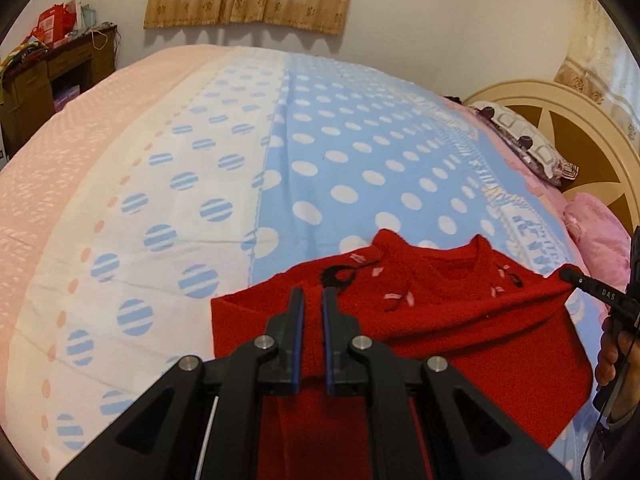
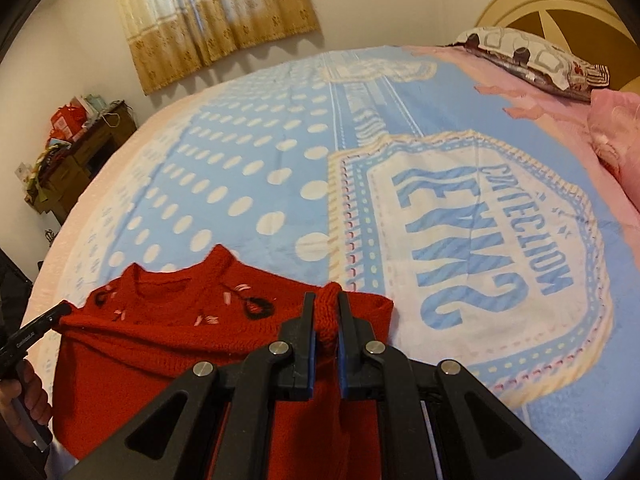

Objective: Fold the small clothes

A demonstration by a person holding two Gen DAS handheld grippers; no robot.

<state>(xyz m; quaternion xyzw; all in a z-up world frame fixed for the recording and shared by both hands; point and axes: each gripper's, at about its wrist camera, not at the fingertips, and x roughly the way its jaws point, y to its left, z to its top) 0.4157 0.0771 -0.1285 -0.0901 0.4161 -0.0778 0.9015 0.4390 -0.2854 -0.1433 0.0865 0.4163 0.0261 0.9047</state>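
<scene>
The bed (image 1: 168, 184), under a blue, white and pink dotted bedspread (image 2: 280, 184), fills both views, with a patterned pillow (image 2: 532, 60) against the headboard (image 1: 580, 128) at the far right. At its near edge lies the red knitted sweater (image 1: 460, 320), front up, neckline (image 1: 476, 256) pointing to the far side and hem toward the person, so its long axis runs near to far (the sleeves look already turned in, though I cannot be sure).

The left tool (image 1: 313, 300) is clenched on the knit near the left shoulder; the right tool (image 2: 326, 308) pinches a bunched ridge of the same sweater (image 2: 160, 344) at the right shoulder, and shows in the left view (image 1: 568, 276) at the garment's corner.

The risk, I judge, lies in uneven hold: the right bite takes only a small bunch of springy knit, so a brisk lift could pull it free and drop that side, skewing the fold. Dragging could also ruck the bedspread.
</scene>
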